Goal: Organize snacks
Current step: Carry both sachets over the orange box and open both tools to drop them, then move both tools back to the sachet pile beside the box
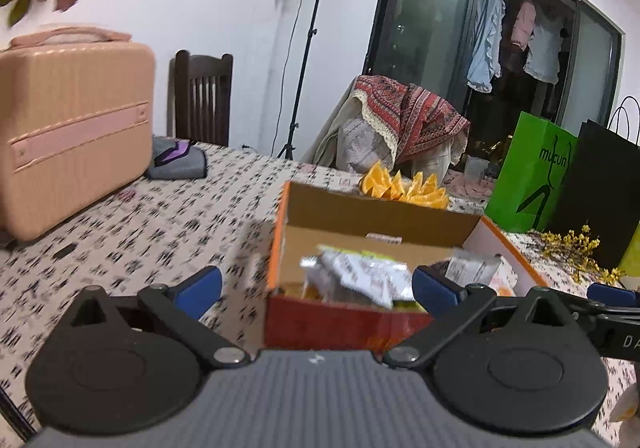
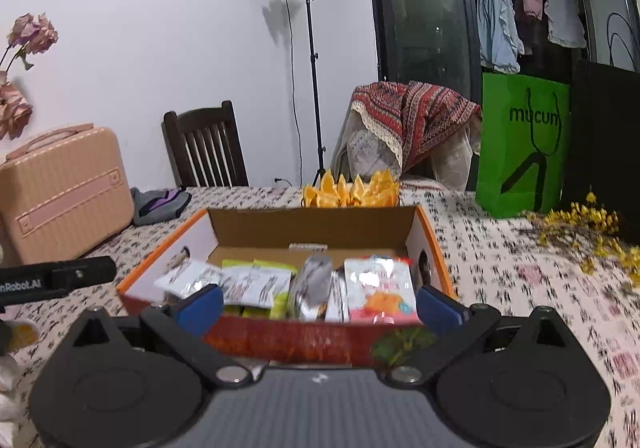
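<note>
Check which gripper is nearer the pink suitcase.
Left. The left gripper sits at the box's left corner, the suitcase large and close on its left. The right gripper faces the box front squarely, with the suitcase farther off to its left.

The left gripper [image 1: 316,288] has its jaws spread wide — blue pads [image 1: 200,288] far apart, nothing pinched between them. It points forward and somewhat downward. The right gripper [image 2: 320,304] matches it: jaws fully spread, blue pads [image 2: 438,308] clear of any grip, tilted down at a similar angle. The two sit side by side — the right's black finger shows at the edge of the left view, and the left's black body at the edge of the right view.
</note>
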`<state>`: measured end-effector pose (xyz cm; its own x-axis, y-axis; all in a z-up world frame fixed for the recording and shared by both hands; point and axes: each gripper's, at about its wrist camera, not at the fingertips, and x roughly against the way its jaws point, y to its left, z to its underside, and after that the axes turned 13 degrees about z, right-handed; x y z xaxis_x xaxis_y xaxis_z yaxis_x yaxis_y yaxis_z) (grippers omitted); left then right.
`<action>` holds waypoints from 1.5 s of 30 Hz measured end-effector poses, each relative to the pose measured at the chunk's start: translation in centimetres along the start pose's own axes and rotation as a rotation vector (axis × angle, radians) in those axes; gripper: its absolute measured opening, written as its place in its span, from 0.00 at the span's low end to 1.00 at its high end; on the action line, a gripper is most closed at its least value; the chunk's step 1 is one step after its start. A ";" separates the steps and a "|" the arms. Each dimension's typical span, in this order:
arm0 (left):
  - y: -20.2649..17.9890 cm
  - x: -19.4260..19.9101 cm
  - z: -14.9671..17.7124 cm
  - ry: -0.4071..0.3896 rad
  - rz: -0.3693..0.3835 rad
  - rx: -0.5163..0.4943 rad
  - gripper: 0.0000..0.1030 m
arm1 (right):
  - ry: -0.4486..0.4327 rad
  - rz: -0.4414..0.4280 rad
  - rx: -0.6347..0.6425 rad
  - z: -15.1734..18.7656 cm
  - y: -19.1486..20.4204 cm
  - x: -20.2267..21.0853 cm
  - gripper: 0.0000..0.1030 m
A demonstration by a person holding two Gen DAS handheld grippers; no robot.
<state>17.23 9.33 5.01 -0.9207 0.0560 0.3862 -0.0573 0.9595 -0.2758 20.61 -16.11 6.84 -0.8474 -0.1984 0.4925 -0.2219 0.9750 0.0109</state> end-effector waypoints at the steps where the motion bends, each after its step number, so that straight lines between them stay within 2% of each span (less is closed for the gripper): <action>1: 0.2 0.4 0.3 0.004 -0.003 0.002 1.00 | 0.006 -0.001 -0.001 0.3 0.0 0.3 1.00; 13: 1.6 3.9 3.7 0.055 -0.013 0.024 1.00 | 0.132 -0.011 0.051 5.1 1.9 2.0 1.00; 30: 3.4 5.2 7.6 0.134 0.004 0.056 1.00 | 0.250 -0.014 0.108 9.4 4.3 2.1 1.00; 39: 3.9 5.6 8.3 0.123 0.022 0.065 1.00 | 0.266 -0.026 0.124 9.9 5.3 1.3 1.00; 45: 4.8 5.4 8.3 0.121 0.015 0.083 1.00 | 0.286 -0.003 0.146 9.6 6.5 -0.3 1.00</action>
<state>8.81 11.93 -1.58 -0.8687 0.1079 0.4834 -0.0799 0.9326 -0.3519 14.83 -10.69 -1.63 -0.6813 -0.1450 0.7175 -0.3089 0.9456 -0.1022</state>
